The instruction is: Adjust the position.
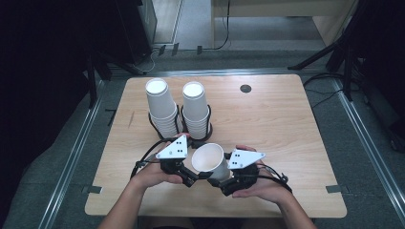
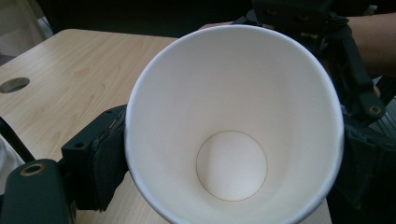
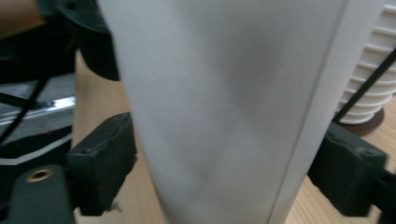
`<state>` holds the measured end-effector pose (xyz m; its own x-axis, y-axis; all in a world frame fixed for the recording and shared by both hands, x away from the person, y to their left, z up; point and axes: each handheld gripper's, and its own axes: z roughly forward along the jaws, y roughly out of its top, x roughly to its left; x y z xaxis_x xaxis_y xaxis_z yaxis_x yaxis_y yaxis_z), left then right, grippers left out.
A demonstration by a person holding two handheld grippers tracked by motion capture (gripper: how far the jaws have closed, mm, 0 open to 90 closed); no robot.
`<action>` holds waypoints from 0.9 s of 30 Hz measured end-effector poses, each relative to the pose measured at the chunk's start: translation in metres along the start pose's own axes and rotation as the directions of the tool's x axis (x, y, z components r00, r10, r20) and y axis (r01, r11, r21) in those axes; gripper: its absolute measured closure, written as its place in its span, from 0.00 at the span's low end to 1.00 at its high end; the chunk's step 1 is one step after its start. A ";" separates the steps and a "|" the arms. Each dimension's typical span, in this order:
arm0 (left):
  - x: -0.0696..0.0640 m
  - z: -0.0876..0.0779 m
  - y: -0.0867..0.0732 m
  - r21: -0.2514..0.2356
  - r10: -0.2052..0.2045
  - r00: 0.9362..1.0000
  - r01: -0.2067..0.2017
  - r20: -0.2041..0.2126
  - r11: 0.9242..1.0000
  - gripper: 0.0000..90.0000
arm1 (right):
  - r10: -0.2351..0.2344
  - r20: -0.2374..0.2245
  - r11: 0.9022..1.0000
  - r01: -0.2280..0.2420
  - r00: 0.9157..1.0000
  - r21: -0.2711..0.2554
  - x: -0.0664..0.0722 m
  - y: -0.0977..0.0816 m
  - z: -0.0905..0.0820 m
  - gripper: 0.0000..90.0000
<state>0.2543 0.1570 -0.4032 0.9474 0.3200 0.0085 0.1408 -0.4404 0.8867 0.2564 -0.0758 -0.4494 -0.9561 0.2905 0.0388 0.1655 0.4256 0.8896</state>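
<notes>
Two stacks: paper cups [image 1: 164, 107] in wire holders [image 1: 208, 125], table [image 1: 286, 138] at 12 o'clock.
Single cup: loose cup [image 1: 212, 161] between both grippers, at 6 o'clock; axis tilted, mouth toward 10 o'clock.
Right gripper [image 3: 224, 182]: jaws spread to cup's width, closed against its wall.
Left gripper [image 2: 224, 186]: jaws flank the rim; grip cannot be told.
</notes>
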 end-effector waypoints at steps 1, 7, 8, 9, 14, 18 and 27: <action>0.000 0.000 0.000 0.001 0.001 1.000 -0.001 -0.001 1.000 0.11 | -0.004 0.008 1.000 0.004 1.000 0.004 0.000 0.000 0.001 0.22; 0.000 -0.001 -0.002 -0.020 -0.007 1.000 0.008 0.008 1.000 0.09 | -0.013 0.004 1.000 0.014 1.000 -0.010 0.001 -0.002 0.001 0.23; 0.000 0.000 -0.003 -0.028 -0.010 1.000 0.010 0.004 1.000 0.08 | -0.013 0.003 1.000 0.013 1.000 -0.014 0.001 -0.002 0.000 0.23; -0.001 0.000 -0.003 -0.035 -0.017 1.000 0.017 0.003 0.999 0.08 | -0.015 0.003 1.000 0.015 1.000 -0.018 0.001 -0.002 0.000 0.23; 0.001 -0.003 -0.003 -0.058 -0.059 0.998 0.058 -0.014 0.997 0.06 | -0.012 0.020 1.000 0.012 1.000 -0.023 -0.001 -0.004 0.001 0.24; 0.003 -0.009 -0.002 -0.094 -0.083 0.996 0.081 -0.016 0.992 0.04 | 0.001 0.040 1.000 0.001 0.999 -0.027 -0.004 -0.007 -0.001 0.24; 0.009 -0.029 -0.011 -0.176 -0.151 0.985 0.134 -0.087 0.975 0.04 | 0.040 0.100 0.998 -0.035 0.994 -0.057 -0.015 -0.018 -0.005 0.24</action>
<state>0.2531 0.1891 -0.3997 0.8868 0.4542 -0.0851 0.2135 -0.2393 0.9472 0.2664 -0.0922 -0.4633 -0.9197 0.3916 0.0291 0.1846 0.3657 0.9123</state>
